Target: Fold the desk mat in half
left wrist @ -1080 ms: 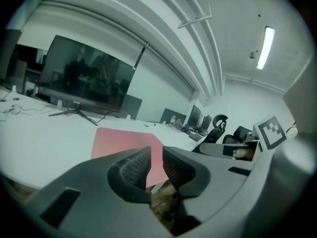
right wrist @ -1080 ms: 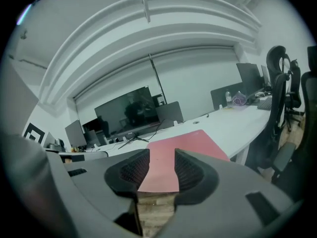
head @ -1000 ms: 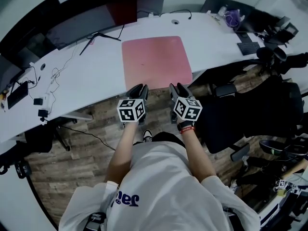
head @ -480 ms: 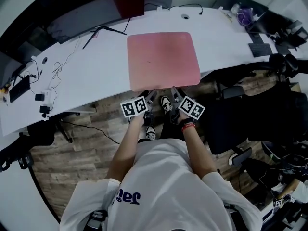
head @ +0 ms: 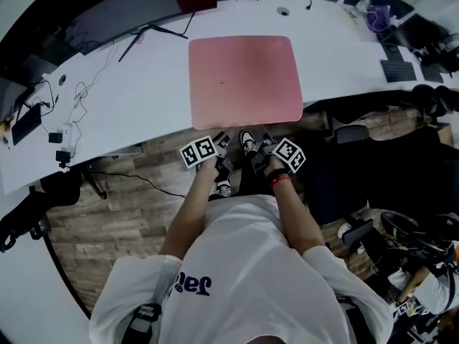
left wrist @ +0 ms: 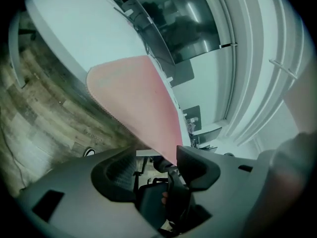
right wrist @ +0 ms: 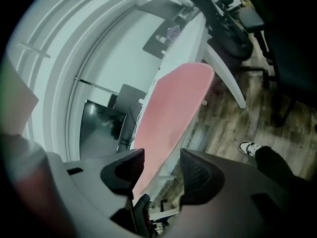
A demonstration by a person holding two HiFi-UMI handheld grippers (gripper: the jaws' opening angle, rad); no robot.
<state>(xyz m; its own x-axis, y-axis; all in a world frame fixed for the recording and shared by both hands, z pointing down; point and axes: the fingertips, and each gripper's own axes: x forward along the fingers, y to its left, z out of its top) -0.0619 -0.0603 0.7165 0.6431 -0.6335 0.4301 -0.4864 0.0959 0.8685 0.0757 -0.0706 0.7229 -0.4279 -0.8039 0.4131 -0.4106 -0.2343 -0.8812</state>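
Observation:
A pink desk mat [head: 244,77] lies flat on the white curved desk [head: 143,106], and its near edge reaches the desk's front rim. My left gripper [head: 221,145] and right gripper [head: 264,144] sit side by side at that near edge, just below it. In the left gripper view the jaws of the left gripper [left wrist: 157,170] are opening, and the desk mat [left wrist: 143,103] runs into the gap close to the right jaw. In the right gripper view the right gripper [right wrist: 161,175] is opening too. There the desk mat [right wrist: 171,108] passes between the jaws near the left one, and no pad presses on it.
A dark monitor [head: 107,20] and cables [head: 82,102] occupy the desk's back left. A dark keyboard [head: 398,70] and a purple item [head: 378,16] lie at the far right. A black office chair [head: 380,163] stands to my right on the wood floor.
Both grippers have rolled from upright onto their sides at the mat's near edge. Their marker cubes now face up and outward. The mat still lies flat.

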